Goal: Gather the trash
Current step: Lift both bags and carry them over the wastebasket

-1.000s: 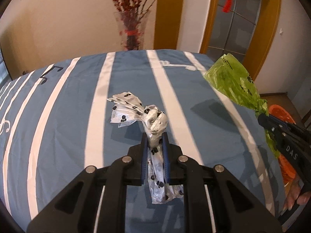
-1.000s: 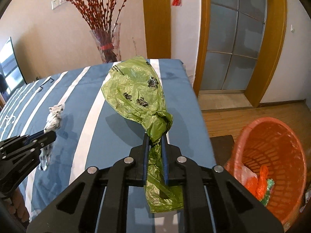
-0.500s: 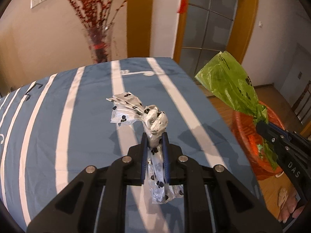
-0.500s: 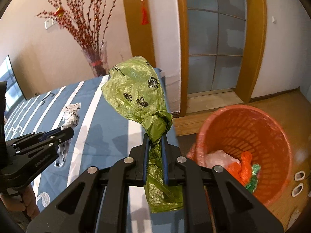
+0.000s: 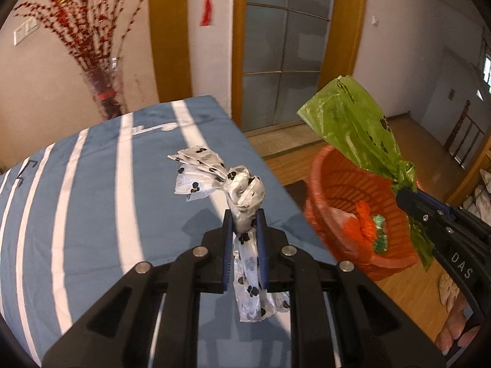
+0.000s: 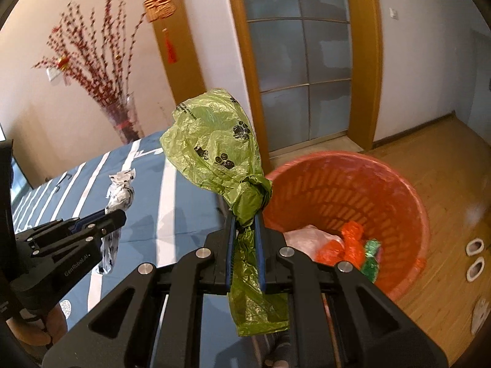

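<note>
My left gripper [image 5: 244, 216] is shut on a knotted white bag with black paw prints [image 5: 242, 187], held above the right edge of the blue striped bed [image 5: 92, 184]. My right gripper [image 6: 244, 220] is shut on a knotted green bag with paw prints [image 6: 214, 153], held beside the near rim of the orange basket [image 6: 368, 184]. The basket [image 5: 337, 184] stands on the floor right of the bed and holds orange, white and green trash. The green bag [image 5: 356, 128] and right gripper [image 5: 405, 197] show in the left wrist view; the white bag [image 6: 121, 194] and left gripper [image 6: 118, 216] show in the right wrist view.
A glass vase of red branches [image 5: 104, 92] stands behind the bed against the wall. A glass door with a wooden frame [image 6: 300, 61] is behind the basket. Slippers [image 6: 474, 256] lie on the wooden floor at the right.
Both grippers have swung right, away from the middle of the bed toward the orange basket, each still holding its bag. The basket now fills more of both views.
</note>
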A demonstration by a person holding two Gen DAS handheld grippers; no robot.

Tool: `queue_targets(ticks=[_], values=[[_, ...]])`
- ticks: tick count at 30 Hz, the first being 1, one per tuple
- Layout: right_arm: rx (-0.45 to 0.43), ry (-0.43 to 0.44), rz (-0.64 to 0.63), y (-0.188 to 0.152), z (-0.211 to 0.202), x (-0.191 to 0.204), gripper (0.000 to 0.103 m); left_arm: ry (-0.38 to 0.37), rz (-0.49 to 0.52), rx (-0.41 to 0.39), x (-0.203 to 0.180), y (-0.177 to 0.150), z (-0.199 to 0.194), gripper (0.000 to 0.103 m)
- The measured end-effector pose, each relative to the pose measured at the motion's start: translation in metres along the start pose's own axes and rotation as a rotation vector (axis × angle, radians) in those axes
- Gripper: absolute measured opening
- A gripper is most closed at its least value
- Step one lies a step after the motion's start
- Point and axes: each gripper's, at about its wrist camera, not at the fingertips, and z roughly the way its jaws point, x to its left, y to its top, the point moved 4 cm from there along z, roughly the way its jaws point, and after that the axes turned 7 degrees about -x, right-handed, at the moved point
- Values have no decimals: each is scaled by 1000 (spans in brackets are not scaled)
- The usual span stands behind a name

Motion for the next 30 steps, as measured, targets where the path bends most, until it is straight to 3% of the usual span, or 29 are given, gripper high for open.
queue_targets(ticks=[14,30], values=[[-32,-63,158,-4,-18,-77,12,-203,-2,14,-81,9,18,16],[-23,-83,265,-6,-2,-127,13,-322,24,64,-145,13,62,16]])
